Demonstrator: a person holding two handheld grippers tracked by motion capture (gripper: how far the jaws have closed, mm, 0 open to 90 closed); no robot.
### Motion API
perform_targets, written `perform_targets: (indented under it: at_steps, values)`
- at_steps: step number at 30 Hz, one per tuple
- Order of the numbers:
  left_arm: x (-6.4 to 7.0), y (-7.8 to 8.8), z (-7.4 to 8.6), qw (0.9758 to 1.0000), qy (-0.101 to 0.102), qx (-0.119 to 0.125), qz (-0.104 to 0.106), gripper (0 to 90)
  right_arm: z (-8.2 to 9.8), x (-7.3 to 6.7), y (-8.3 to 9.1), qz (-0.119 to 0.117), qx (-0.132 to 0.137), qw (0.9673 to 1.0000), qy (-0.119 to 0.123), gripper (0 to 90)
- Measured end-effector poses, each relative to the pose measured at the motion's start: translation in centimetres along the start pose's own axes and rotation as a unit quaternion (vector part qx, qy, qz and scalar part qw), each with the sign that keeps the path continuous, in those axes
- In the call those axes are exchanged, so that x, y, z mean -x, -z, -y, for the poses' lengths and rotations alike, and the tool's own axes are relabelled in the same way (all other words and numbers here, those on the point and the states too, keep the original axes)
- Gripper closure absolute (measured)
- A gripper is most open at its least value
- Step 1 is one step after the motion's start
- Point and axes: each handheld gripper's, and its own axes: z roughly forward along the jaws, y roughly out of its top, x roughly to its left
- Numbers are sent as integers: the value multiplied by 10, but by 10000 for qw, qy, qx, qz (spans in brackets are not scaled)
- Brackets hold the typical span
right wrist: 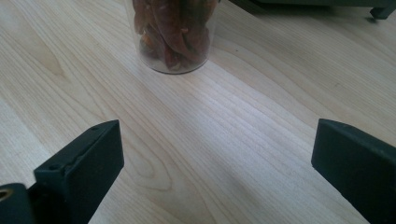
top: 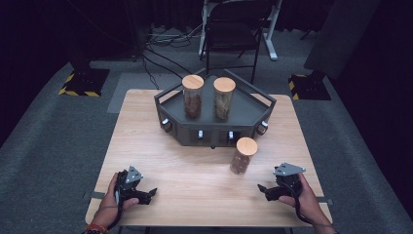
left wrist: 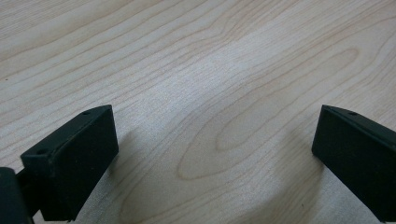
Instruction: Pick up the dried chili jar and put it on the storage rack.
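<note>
jar (right wrist: 172, 35) | upright, ahead of spread right gripper (right wrist: 215, 172) fingers | untouched

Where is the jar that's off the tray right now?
High view: the jar stands on the table right of centre, just before the tray, nearest the right tool.

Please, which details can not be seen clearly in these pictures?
- Jar on the table: its top and lid are cut off by the upper edge of the right gripper view.
- Contents of the two jars on the tray: too small to identify in the high view.
- Tray's small front fittings: too small to identify there.
</note>
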Motion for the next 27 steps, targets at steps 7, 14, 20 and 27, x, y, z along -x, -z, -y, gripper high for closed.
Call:
perform_targets:
  at_steps: [7,14,20,27]
  values:
    - [0,0,0,10000,-1,0,-2,2,-5,-1,-2,-14,37,10000,4,24]
    - [0,0,0,10000,-1,4,-6,2,-10,-3,-5,-47,51,10000,44,24]
    - [0,0,0,10000,0,1,-2,2,-14,-5,-5,-61,84,9999,58,24]
    - [0,0,0,10000,-2,0,-2,2,-19,-7,-8,-103,110,9998,94,24]
